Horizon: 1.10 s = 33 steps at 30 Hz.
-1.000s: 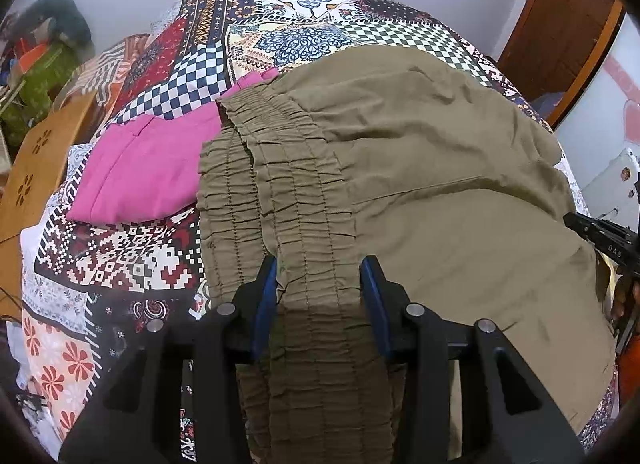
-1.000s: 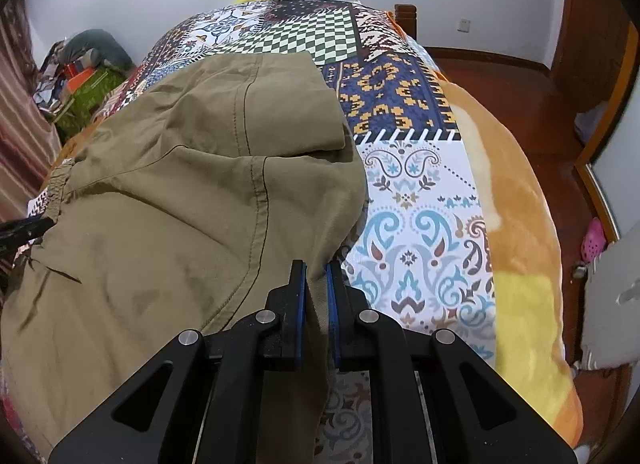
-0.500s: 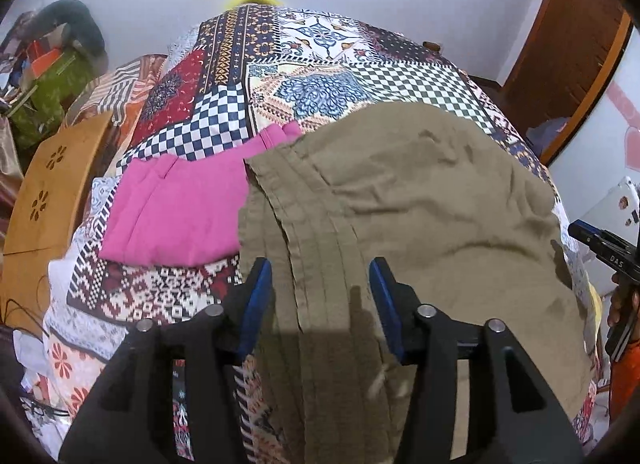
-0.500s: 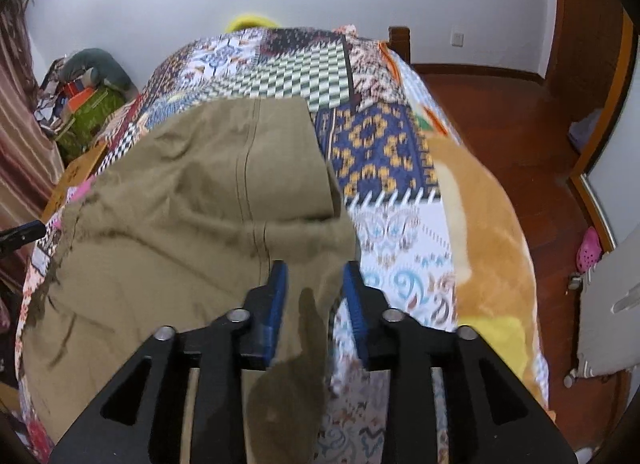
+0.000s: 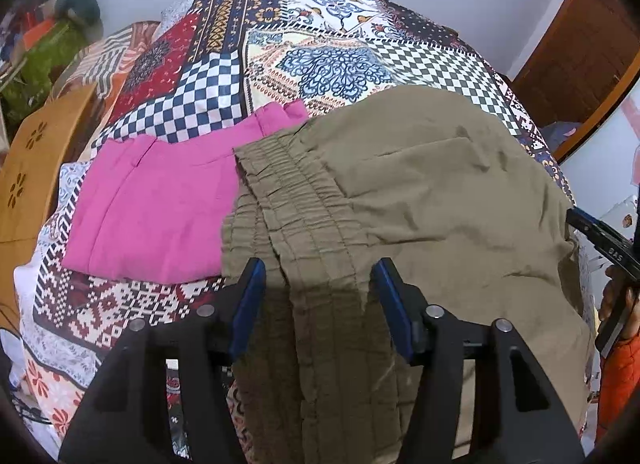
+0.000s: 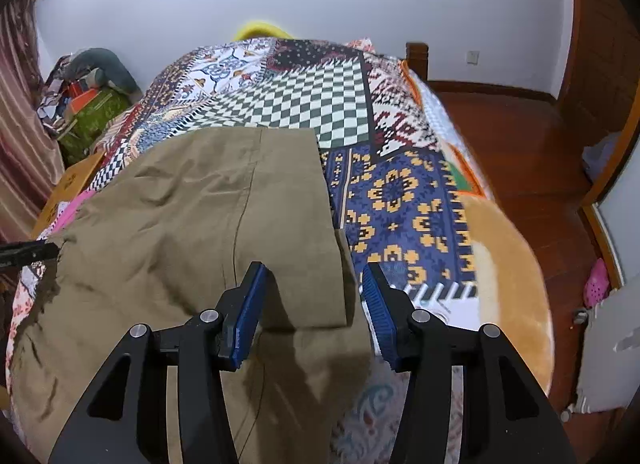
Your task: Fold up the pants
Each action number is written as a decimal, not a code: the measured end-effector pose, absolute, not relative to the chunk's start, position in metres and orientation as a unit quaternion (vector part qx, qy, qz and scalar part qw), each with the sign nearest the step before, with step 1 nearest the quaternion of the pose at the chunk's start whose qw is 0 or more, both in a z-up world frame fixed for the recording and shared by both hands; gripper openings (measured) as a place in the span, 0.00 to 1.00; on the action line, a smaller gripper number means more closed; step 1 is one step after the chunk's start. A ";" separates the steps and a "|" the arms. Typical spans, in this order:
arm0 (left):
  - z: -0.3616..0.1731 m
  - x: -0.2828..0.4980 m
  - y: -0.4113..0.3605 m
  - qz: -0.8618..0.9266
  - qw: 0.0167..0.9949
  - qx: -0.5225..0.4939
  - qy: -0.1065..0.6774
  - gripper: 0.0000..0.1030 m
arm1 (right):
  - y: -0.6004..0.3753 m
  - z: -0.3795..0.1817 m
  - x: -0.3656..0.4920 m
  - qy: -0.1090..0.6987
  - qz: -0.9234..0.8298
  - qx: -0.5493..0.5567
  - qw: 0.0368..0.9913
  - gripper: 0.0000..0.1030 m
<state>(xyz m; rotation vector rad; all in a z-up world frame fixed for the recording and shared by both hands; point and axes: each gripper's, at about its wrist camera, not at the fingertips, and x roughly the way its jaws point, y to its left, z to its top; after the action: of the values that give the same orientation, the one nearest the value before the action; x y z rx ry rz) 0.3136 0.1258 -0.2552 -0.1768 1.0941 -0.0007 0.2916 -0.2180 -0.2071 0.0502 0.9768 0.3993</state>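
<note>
Olive-brown pants [image 5: 420, 192] lie folded across the patchwork bedspread [image 5: 320, 64]. Their gathered elastic waistband [image 5: 296, 200] runs down between the blue pads of my left gripper [image 5: 318, 280], whose jaws are opening and stand clear of the cloth on both sides. In the right wrist view the folded leg end of the pants [image 6: 224, 216] lies flat under my right gripper [image 6: 314, 280]. Its jaws are opening too, and the pads do not press the hem. The right gripper's tip shows at the right edge of the left wrist view [image 5: 600, 236].
A folded pink garment [image 5: 160, 200] lies on the bed just left of the waistband. A wooden chair [image 5: 24, 168] and a pile of clutter [image 5: 44, 36] stand on the left. The bed's right edge drops to a wooden floor [image 6: 520, 152]. A door [image 5: 592, 44] stands at the right.
Both grippers have let go of the pants and drawn back toward the near edge of the bed. The right one was shut on the hem and now stands open; the left has widened.
</note>
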 end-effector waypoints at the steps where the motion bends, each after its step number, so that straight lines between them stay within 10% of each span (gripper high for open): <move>1: -0.256 0.315 0.125 -0.001 0.850 -0.084 0.520 0.56 | -0.217 -0.212 0.295 0.475 0.196 0.027 0.858 0.45; 6: -0.259 0.321 0.118 -0.002 0.853 -0.076 0.516 0.56 | -0.214 -0.220 0.294 0.484 0.228 0.030 0.844 0.40; 11: -0.261 0.324 0.112 0.012 0.858 -0.054 0.511 0.56 | -0.210 -0.220 0.289 0.473 0.216 0.000 0.854 0.12; 33: -0.258 0.326 0.115 0.016 0.859 -0.031 0.510 0.47 | -0.212 -0.221 0.287 0.491 0.188 -0.066 0.848 0.06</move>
<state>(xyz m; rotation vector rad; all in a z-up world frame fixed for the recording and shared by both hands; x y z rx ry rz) 0.3260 0.1147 -0.2577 -0.0661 1.0710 0.0345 0.2868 -0.2123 -0.2208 -0.1400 1.0341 0.3966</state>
